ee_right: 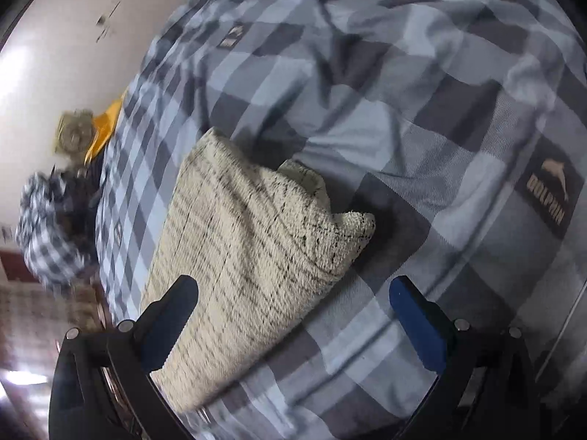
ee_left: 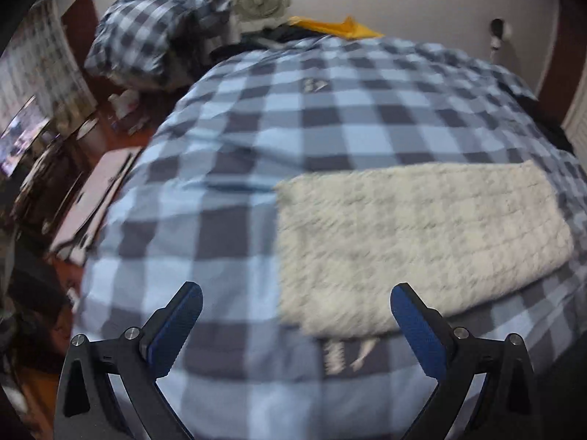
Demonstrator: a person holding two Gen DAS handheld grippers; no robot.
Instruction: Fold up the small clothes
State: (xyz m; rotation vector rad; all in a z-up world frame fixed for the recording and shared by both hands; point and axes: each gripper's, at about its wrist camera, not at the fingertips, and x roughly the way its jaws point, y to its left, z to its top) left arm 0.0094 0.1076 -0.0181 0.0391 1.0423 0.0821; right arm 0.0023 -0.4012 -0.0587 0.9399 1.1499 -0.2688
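Note:
A cream knitted garment lies folded into a long rectangle on the blue-and-grey checked bedspread. My left gripper hovers open above the spread, near the garment's lower left corner, with nothing between its fingers. In the right wrist view the same garment runs from the lower left toward the middle, and its far end is bunched up with a corner sticking out. My right gripper is open just above the garment's near part and holds nothing.
A heap of checked bedding sits at the far left corner of the bed, with a fan and a yellow cloth by the wall. A pink board and cluttered furniture stand on the floor left of the bed.

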